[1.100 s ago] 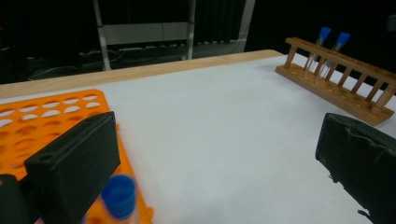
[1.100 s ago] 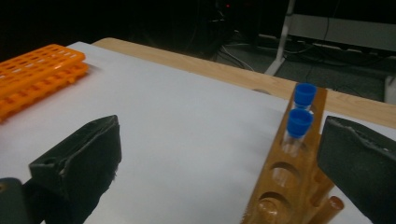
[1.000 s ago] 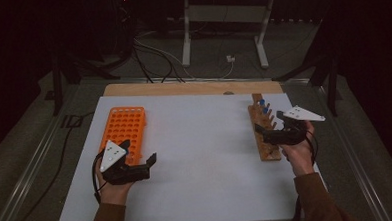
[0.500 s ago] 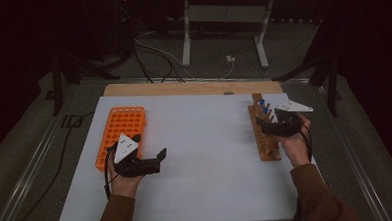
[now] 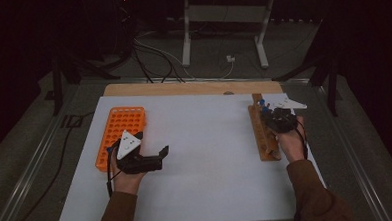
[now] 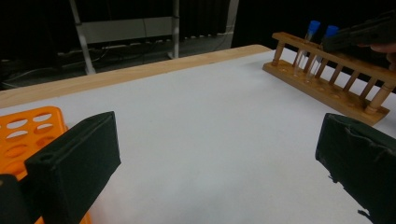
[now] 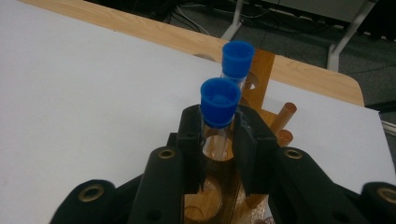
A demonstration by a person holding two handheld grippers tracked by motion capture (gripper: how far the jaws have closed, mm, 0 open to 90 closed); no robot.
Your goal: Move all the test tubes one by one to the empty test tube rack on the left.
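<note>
A wooden tube rack [image 5: 264,143] lies along the right side of the white mat [image 5: 211,160]. Two clear tubes with blue caps stand at its far end. In the right gripper view, my right gripper [image 7: 217,128] is shut on the nearer tube [image 7: 218,100], just under its cap. Its jaws have just been closing around that tube. The second tube [image 7: 237,58] stands free right behind it. From above, the right gripper [image 5: 269,115] sits over the rack's far end. My left gripper [image 5: 161,159] hovers open and holds nothing, right of the orange rack [image 5: 120,130]. Its jaws [image 6: 215,158] stand wide apart, facing the wooden rack [image 6: 327,81].
The orange rack's [image 6: 21,135] holes hold nothing that I can see. A wooden board's edge [image 5: 183,87] runs behind the mat. Beyond the table, on the dark floor, are cables and a metal stand [image 5: 225,19].
The right gripper has moved forward and down along the wooden rack and shut on the blue-capped tube. The left hand has shifted right, away from the orange rack, still open.
</note>
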